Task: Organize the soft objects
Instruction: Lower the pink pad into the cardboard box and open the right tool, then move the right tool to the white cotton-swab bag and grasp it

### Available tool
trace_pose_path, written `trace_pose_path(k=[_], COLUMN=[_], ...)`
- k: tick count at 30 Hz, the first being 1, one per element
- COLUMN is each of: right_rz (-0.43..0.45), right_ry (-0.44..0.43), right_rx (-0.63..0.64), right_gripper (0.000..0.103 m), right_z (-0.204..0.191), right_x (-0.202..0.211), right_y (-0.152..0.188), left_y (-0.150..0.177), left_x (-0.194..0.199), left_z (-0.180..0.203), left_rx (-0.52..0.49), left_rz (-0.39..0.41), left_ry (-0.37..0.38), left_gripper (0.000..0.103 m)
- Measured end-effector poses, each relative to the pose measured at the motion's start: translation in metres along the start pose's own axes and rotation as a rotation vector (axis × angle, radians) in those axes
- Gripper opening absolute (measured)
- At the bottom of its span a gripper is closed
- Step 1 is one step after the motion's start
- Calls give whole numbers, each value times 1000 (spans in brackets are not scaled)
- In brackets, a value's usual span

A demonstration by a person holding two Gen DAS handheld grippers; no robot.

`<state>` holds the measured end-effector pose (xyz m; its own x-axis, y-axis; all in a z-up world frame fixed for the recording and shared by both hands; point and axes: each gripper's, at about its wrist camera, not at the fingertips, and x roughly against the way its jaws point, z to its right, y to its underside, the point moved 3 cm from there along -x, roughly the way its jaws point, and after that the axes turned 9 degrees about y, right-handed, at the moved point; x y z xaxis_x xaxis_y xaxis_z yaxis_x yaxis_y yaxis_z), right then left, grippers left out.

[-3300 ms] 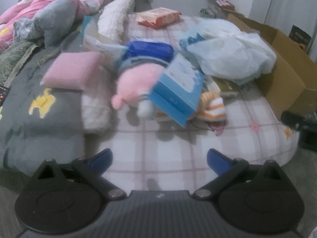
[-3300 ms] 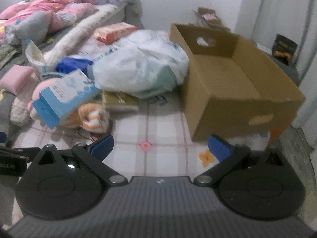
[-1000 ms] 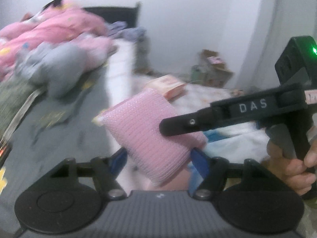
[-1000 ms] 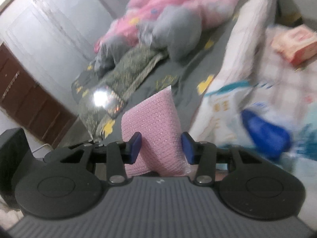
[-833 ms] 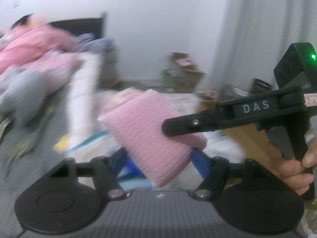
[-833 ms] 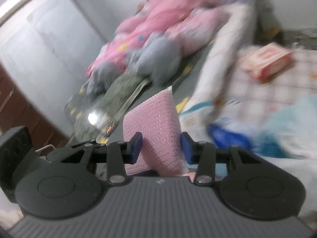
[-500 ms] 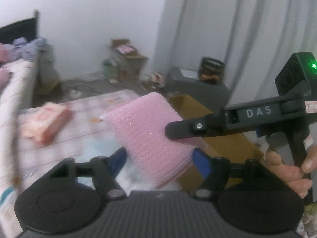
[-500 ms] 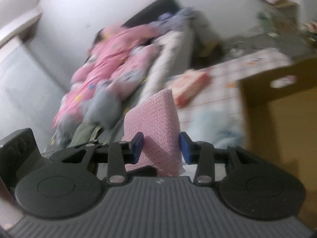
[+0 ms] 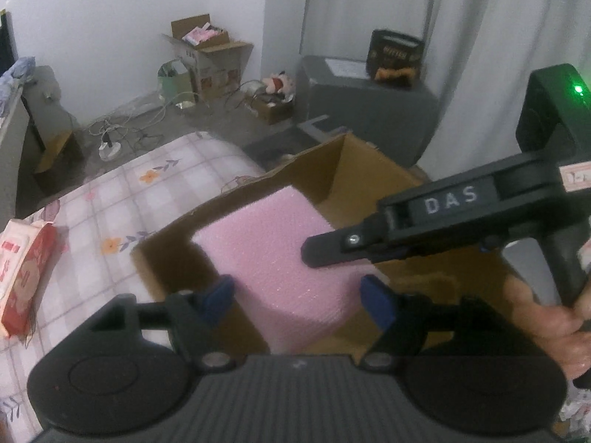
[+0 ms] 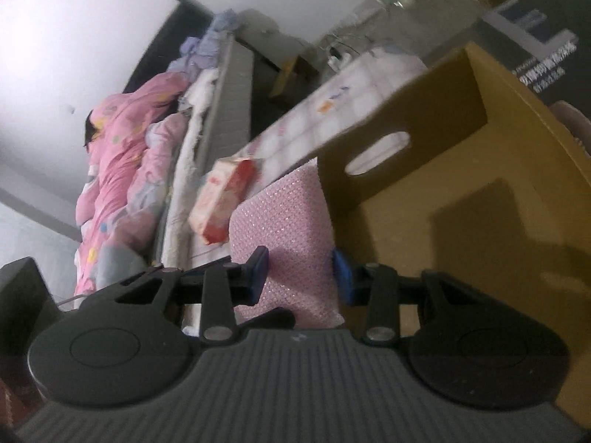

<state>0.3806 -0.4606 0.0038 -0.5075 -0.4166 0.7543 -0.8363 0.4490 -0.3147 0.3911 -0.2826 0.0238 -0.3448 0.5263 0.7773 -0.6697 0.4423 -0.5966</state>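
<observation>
**Pink cushion over the box, release not yet made**

Nearest, at 6 o'clock: left gripper (image 9: 297, 291) clamped wide across the pink cushion (image 9: 280, 251), both pads against its sides. From 3 o'clock: right gripper (image 10: 299, 277) clamped on its narrow edge, jaws just drawn closer. Cushion held in the air, partly above the near wall of the cardboard box (image 9: 369, 170) at 12 o'clock.

Risk: if released unevenly, likely to catch on that wall and tip out toward the checked sheet (image 9: 147, 184) and the red packet (image 9: 26, 269) at 9 o'clock.
</observation>
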Motion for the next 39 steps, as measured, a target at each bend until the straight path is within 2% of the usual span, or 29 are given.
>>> trace_pose_path(k=[4, 8, 16, 20, 27, 31, 36, 39], right_rz=[-33, -79, -70, -125, -156, -111, -79, -101], right_ry=[18, 95, 130, 186, 222, 279, 285, 258], right_rx=[-46, -75, -131, -139, -55, 31, 25, -9], right_gripper=[33, 33, 35, 35, 33, 34, 35, 35], right_z=[20, 44, 62, 65, 29, 9, 8, 8], right_x=[-44, -83, -91, -109, -141, -142, -145, -158], right_y=[-18, -19, -13, -5, 11, 6, -11, -12], left_y=[-11, -11, -8, -1, 36, 66, 105, 128], left_x=[-25, -26, 20, 56, 114, 142, 164, 171], left_z=[-15, -25, -31, -42, -79, -104, -133, -150], left_rx=[26, 52, 44, 57, 97, 139, 202, 257], left_rz=[-33, -39, 3, 36, 67, 81, 123, 153], left_ry=[-60, -67, -50, -64, -142, -180, -217, -243], left_gripper=[77, 77, 81, 84, 84, 85, 89, 92])
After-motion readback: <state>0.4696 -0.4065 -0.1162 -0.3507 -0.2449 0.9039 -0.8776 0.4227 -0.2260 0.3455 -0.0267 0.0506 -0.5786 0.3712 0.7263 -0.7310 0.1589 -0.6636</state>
